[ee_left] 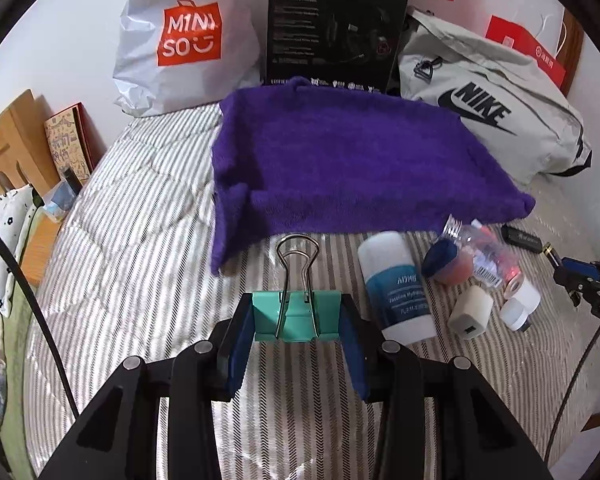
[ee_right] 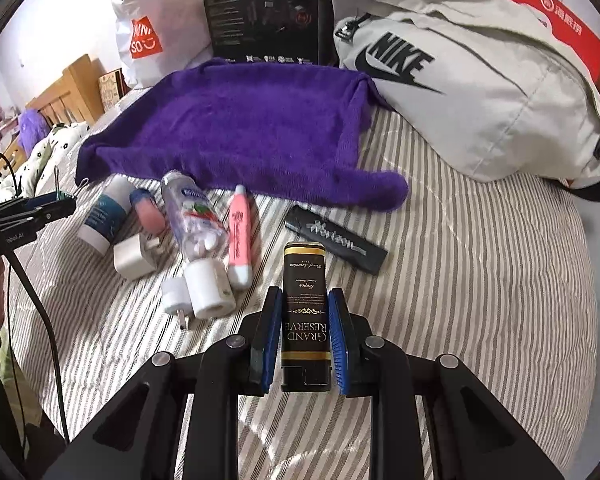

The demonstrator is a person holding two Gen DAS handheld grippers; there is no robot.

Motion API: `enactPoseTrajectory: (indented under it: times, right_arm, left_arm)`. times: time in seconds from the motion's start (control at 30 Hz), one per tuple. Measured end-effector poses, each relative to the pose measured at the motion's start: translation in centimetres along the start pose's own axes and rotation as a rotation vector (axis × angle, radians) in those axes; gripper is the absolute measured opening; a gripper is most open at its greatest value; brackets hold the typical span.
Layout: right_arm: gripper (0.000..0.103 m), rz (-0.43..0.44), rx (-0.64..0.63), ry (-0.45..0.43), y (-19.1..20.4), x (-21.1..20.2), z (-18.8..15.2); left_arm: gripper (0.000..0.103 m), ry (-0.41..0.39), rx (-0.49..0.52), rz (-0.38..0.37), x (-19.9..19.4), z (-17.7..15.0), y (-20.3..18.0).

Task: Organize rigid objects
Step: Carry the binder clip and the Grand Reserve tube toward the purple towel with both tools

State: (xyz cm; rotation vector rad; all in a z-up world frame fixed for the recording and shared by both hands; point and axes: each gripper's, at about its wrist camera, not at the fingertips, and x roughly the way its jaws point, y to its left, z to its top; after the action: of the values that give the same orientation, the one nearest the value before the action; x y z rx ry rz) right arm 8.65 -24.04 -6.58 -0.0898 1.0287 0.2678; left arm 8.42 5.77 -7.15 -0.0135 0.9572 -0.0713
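Note:
My left gripper [ee_left: 297, 318] is shut on a teal binder clip [ee_left: 296, 316], wire handles pointing away toward a purple towel [ee_left: 340, 156]. My right gripper [ee_right: 305, 316] is shut on a black Grand Reserve box [ee_right: 305, 320] held lengthwise between the blue pads. On the striped bedspread in front of the towel lie a white and teal tube [ee_right: 102, 216], a clear bottle [ee_right: 192, 216], a pink marker [ee_right: 240, 232], white chargers [ee_right: 132, 258] and a flat black Horizon pack [ee_right: 336, 240]. The left gripper [ee_right: 66, 200] with the clip shows at the left of the right wrist view.
Behind the towel stand a white Miniso bag [ee_left: 188, 36], a black headset box [ee_left: 336, 28] and a grey Nike bag [ee_right: 472, 80]. A wooden headboard [ee_left: 12, 140] and a patterned pillow [ee_left: 4, 232] lie at the left. A black cable [ee_right: 40, 304] hangs at the left.

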Motion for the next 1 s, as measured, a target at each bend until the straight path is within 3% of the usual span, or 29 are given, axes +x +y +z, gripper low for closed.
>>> enactPoseTrajectory:
  times: [0.63, 1.0]
  right_arm:
    - [0.023, 0.067, -0.007, -0.022, 0.3, -0.2, 3.4]
    - [0.023, 0.073, 0.012, -0.069, -0.6, 0.6, 8.3]
  left_arm:
    - [0.039, -0.042, -0.023, -0.002, -1.6, 3.8, 0.2]
    - [0.039, -0.061, 0.004, -0.035, 0.6, 9.2, -0.6]
